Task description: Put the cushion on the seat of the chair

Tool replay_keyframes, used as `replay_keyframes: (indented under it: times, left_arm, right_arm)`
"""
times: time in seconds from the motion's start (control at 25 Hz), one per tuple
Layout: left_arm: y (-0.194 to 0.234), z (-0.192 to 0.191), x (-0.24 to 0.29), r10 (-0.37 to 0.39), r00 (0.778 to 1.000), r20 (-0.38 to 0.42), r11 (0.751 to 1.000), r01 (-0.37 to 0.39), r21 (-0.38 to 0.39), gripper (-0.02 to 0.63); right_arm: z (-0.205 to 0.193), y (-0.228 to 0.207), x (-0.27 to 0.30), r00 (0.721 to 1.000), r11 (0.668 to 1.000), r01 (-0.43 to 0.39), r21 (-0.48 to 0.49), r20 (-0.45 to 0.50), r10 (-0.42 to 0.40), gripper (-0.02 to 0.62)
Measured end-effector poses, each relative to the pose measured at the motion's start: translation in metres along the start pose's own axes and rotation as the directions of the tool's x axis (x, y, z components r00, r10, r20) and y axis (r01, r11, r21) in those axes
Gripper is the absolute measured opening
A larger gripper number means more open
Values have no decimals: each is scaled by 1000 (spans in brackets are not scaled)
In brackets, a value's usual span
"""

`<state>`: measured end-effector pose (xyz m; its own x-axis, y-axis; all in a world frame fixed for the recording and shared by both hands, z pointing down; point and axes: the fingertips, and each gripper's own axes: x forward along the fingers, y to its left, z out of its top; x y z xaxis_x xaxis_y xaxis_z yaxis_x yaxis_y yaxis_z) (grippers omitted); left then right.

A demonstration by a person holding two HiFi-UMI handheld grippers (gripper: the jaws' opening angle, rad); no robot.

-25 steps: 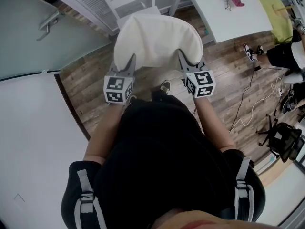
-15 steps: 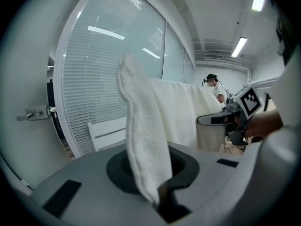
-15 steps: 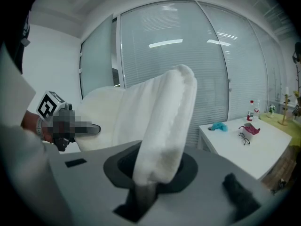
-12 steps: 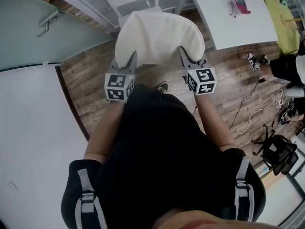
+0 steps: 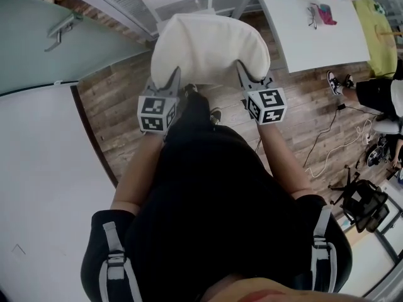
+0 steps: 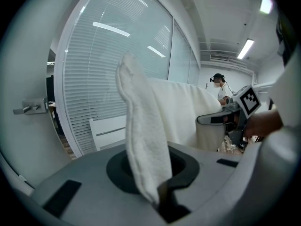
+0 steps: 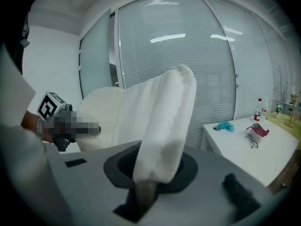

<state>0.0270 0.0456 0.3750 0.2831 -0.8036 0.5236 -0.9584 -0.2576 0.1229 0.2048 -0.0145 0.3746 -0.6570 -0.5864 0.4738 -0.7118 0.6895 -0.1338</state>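
This looks like an office or lab room. Glass partition walls (image 7: 188, 55) backed by slatted blinds, ceiling strip lights (image 6: 246, 48), a white table (image 5: 308, 39) at far right, and cables (image 5: 324, 146) trailing over the wood-plank floor (image 5: 116, 102) show it.

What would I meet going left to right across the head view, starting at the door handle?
Door handle → left gripper → cushion, held at its near edge → right gripper → white table.

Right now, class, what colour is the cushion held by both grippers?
The cushion is plain cream-white, seen best in the head view.
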Motion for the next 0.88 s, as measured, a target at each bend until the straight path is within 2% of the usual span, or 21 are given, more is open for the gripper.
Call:
replay_keyframes:
  times: [0.88]
  left_arm:
    - [134, 7, 116, -36, 997, -68, 995, 29, -100, 54]
  right_arm:
    - [35, -34, 172, 989, 998, -1, -69, -148, -9, 67]
